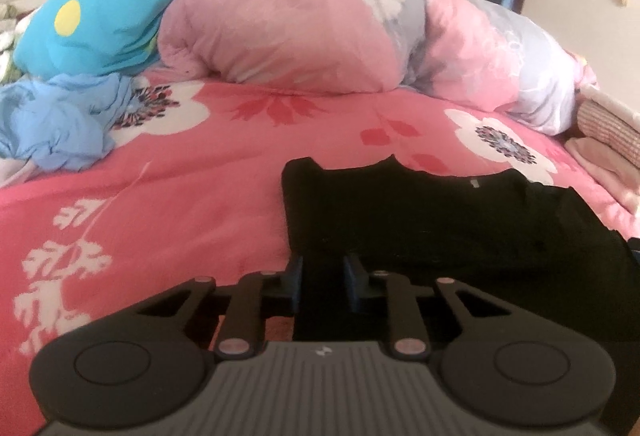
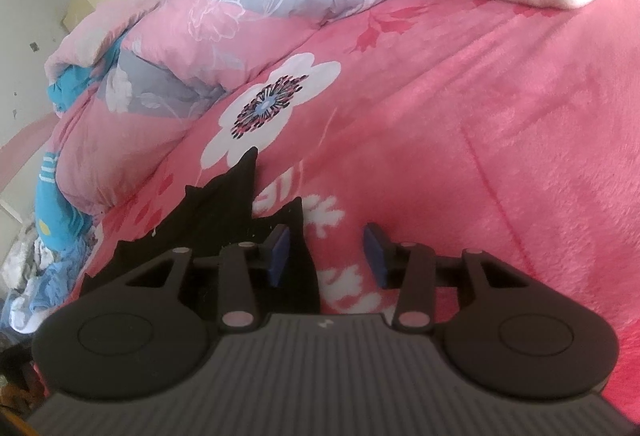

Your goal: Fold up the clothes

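Left gripper (image 1: 322,278) pinches black garment (image 1: 440,220) lying crosswise.

No words or numbers can be read in either view. A small pale emblem sits on the ribbed grey body of the left gripper (image 1: 323,273) and of the right gripper (image 2: 327,256), too small to make out. The black folded garment (image 1: 440,220) carries a tiny grey tag, illegible.

Black garment (image 1: 440,220) lies flat on the pink flowered bed (image 1: 200,204), folded into a rough rectangle, small white label showing near its far edge. From the right wrist view its edge (image 2: 224,212) looks jagged, with pointed corners sticking up against the blanket.
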